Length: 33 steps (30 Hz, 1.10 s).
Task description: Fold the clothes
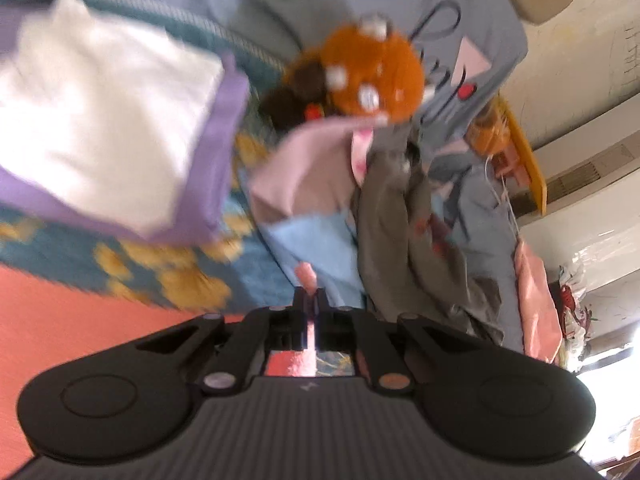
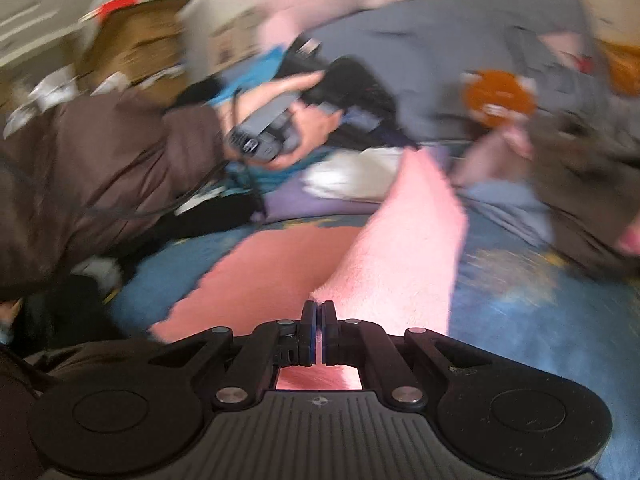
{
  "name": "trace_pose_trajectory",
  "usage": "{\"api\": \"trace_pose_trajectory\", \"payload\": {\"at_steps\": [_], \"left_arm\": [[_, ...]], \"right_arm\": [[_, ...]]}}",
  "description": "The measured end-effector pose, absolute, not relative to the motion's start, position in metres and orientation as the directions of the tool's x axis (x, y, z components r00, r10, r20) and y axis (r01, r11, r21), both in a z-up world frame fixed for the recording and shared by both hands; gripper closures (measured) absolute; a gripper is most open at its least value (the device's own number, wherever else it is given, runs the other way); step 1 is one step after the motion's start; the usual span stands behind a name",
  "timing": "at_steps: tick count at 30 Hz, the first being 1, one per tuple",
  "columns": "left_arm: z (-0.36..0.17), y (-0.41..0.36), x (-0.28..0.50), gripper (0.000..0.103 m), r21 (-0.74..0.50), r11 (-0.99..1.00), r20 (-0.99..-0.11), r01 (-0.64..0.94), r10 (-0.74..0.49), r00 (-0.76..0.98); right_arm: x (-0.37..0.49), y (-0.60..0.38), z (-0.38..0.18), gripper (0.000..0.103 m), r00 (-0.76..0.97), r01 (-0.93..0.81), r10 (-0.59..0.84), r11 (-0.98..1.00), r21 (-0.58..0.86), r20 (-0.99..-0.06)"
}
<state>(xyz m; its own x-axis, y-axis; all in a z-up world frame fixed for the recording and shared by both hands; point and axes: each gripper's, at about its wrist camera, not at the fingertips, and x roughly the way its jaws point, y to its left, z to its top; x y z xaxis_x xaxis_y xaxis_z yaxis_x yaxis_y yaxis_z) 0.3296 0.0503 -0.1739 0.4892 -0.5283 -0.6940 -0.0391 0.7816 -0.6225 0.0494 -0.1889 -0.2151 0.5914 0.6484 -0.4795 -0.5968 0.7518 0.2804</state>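
Note:
A pink fuzzy cloth (image 2: 404, 248) is lifted over a blue patterned blanket (image 2: 520, 312). My right gripper (image 2: 318, 308) is shut on its near corner, and the cloth rises away from the fingers as a long band. In the left wrist view my left gripper (image 1: 307, 296) is shut on another edge of the pink cloth (image 1: 306, 274), a small tuft showing above the fingertips; more of it lies flat at lower left (image 1: 80, 328). In the right wrist view a hand (image 2: 304, 120) in a brown sleeve holds the left gripper's handle, farther back.
A folded stack, white cloth on purple (image 1: 100, 120), lies on the blanket (image 1: 168, 272) at left. A heap of unfolded clothes, olive (image 1: 400, 216), light blue and pale pink, sits at centre right beside an orange plush toy (image 1: 376, 76). A grey pillow (image 2: 440, 48) and cardboard boxes (image 2: 136, 48) stand behind.

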Motion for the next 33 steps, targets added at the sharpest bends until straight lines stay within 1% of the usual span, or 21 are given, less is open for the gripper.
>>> {"api": "trace_pose_trajectory", "payload": {"at_steps": [3,7,8,13,17,21,30,33], "left_arm": [[-0.146,0.092,0.322,0.100,-0.600,0.799,-0.691,-0.034,-0.496,0.526],[-0.129,0.151,0.306,0.100,-0.551,0.832,-0.707,-0.056,-0.430,0.561],[-0.131,0.164,0.303,0.100,-0.544,0.836,-0.713,-0.069,-0.417,0.564],[-0.144,0.233,0.288,0.100,-0.506,0.852,-0.742,-0.135,-0.351,0.571],[-0.172,0.286,0.281,0.100,-0.490,0.850,-0.767,-0.193,-0.315,0.560],[-0.197,0.332,0.271,0.100,-0.476,0.848,-0.780,-0.232,-0.287,0.556],[-0.242,0.376,0.256,0.100,-0.482,0.819,-0.797,-0.311,-0.263,0.543],[-0.248,0.378,0.254,0.100,-0.443,0.834,-0.816,-0.329,-0.222,0.534]], "right_arm": [[0.060,-0.149,-0.208,0.101,0.495,-0.711,0.718,0.658,0.247,-0.488],[0.070,-0.087,-0.201,0.101,0.366,-0.844,0.779,0.508,0.170,-0.509],[0.072,-0.073,-0.200,0.101,0.341,-0.865,0.787,0.476,0.155,-0.514],[0.082,-0.001,-0.206,0.101,0.233,-0.909,0.809,0.378,0.174,-0.539],[0.088,0.052,-0.213,0.101,0.153,-0.933,0.813,0.305,0.189,-0.561],[0.090,0.088,-0.227,0.101,0.113,-0.940,0.794,0.280,0.195,-0.597],[0.093,0.131,-0.246,0.101,0.054,-0.941,0.750,0.258,0.217,-0.659],[0.093,0.139,-0.252,0.100,0.032,-0.941,0.735,0.251,0.227,-0.678]]}}
